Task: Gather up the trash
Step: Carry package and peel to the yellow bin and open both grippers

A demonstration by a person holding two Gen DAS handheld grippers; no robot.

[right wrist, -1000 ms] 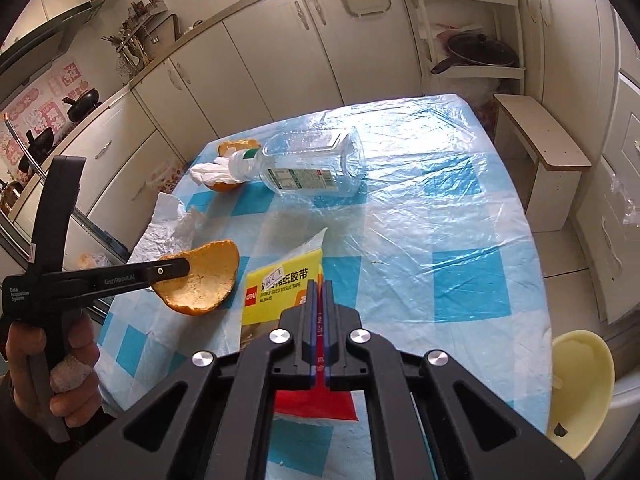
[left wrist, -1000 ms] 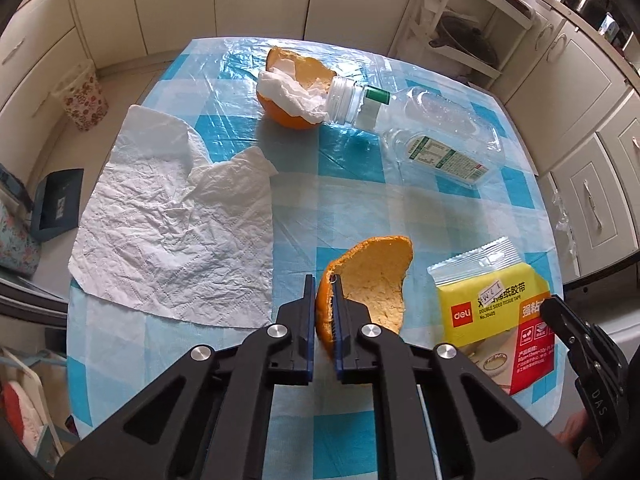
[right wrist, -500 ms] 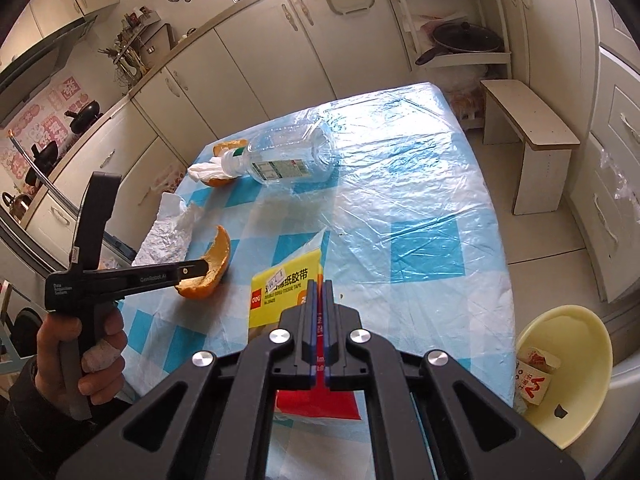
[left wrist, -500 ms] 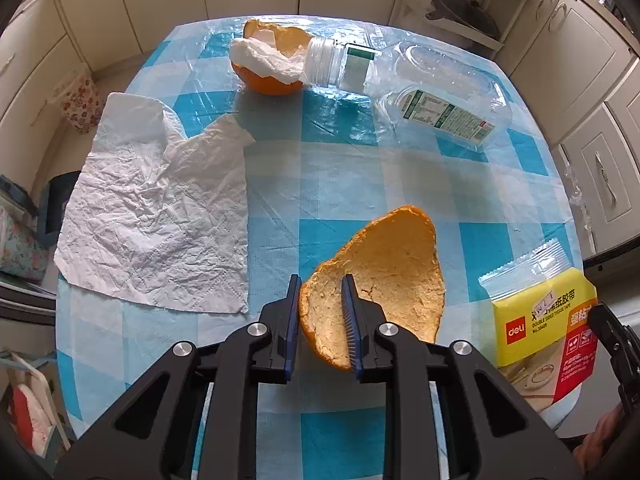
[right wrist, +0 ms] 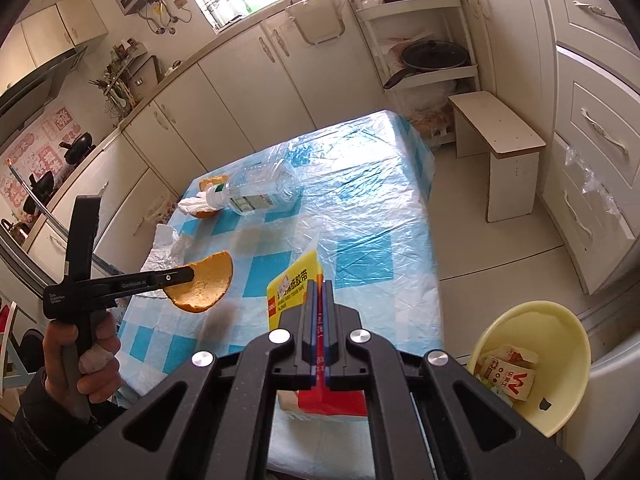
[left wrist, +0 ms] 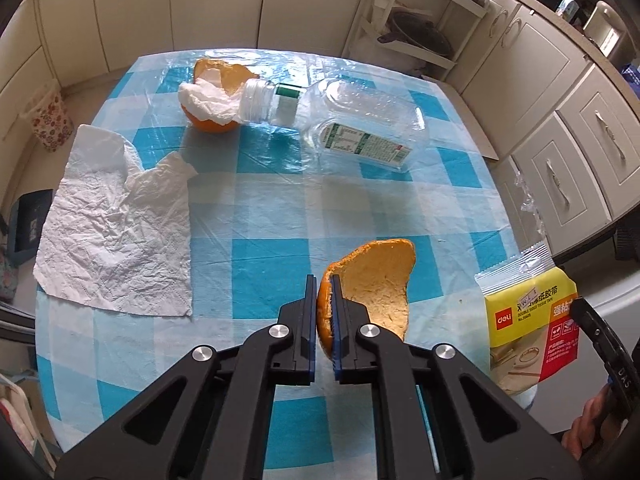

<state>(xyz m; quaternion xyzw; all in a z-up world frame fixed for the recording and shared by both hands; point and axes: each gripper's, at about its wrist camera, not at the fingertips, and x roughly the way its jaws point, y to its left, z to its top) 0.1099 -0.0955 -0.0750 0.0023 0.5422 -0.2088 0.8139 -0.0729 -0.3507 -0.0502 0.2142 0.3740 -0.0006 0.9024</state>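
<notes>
A: Where's the peel?
B: One peel (left wrist: 372, 280) is pinched by its edge in the left gripper (left wrist: 323, 312), held in the air above the table (left wrist: 280, 200). The right gripper (right wrist: 319, 320) is pressed together on the tape packet (right wrist: 292, 292), which hangs past the table's near edge.

A: And the surface?
B: A blue-and-white checked cloth under clear plastic, in a kitchen with cream cabinets all round. Ahead of the left gripper lies a clear bottle (left wrist: 352, 128) on its side, its mouth touching a second peel (left wrist: 216, 96) stuffed with a tissue wad (left wrist: 204, 102). A flat paper towel (left wrist: 116, 224) lies ahead and to that gripper's left.

A: What does only one view give?
B: Only the right wrist view shows the yellow bin (right wrist: 532, 360) on the floor, down to the right gripper's right, with cartons inside; also a window and a stool. The left one alone shows the paper towel in full.

A: Counts?
B: Two peels, one bottle, one packet, one paper towel, one wad, one bin
</notes>
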